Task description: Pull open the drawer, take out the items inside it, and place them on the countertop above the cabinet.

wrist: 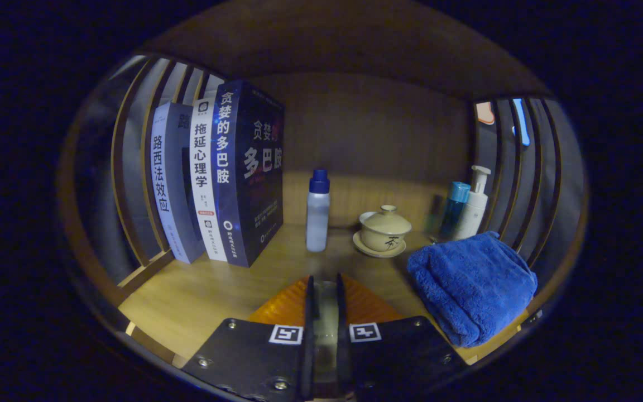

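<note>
Claw (325, 290) nearly closed, empty, over wooden countertop (198, 296); slatted side walls (143, 167), wooden back panel (377, 128)

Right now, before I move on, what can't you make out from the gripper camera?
- Gripper: fingers nearly together, something pale in the narrow gap; what it is, or whether they press it, can't be told.
- Orange thing under the fingers: mostly covered by them.
- Green item behind the teal-capped bottle: dark and too small.
- Back of the blue towel: hidden by its own folds.
</note>
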### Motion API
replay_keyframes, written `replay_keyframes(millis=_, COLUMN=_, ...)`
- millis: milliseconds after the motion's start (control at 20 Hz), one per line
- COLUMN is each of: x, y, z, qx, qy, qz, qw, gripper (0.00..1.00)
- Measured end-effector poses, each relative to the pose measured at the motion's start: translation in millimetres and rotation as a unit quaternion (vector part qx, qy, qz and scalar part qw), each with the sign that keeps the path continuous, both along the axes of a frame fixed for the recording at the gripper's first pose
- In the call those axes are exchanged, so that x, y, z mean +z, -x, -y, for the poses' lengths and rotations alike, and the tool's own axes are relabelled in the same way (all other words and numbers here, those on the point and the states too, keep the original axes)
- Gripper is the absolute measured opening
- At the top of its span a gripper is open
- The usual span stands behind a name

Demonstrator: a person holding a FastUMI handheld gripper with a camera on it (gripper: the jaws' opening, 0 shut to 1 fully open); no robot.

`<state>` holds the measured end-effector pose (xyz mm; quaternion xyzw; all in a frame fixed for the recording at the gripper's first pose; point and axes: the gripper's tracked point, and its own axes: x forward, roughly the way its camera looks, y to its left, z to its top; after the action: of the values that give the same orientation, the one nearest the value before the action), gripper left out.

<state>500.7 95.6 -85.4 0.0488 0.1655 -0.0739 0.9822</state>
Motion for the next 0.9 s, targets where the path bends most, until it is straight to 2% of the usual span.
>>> replay_keyframes(millis=200, x=2.5, y=-1.5, z=1.7, qx=-0.008, qy=0.000, qz=0.016, qw=1.000, gripper=0.16)
replay_keyframes(millis=350, x=0.7, y=2.6, z=2.3, qx=-0.007, qy=-0.006, qz=0.020, qw=1.000, gripper=0.23)
replay_keyframes(millis=550, x=22.1, y=18.7, z=3.2, qx=0.002, qy=0.015, qz=0.056, qw=0.998, gripper=0.65)
replay_keyframes(millis=700, x=49.5, y=46.6, z=1.2, qx=0.014, qy=0.020, qz=0.091, qw=0.996, gripper=0.97)
replay_keyframes(millis=900, x=73.1, y=107.6, z=0.1, qx=0.040, qy=0.027, qz=0.119, qw=0.992, gripper=0.98)
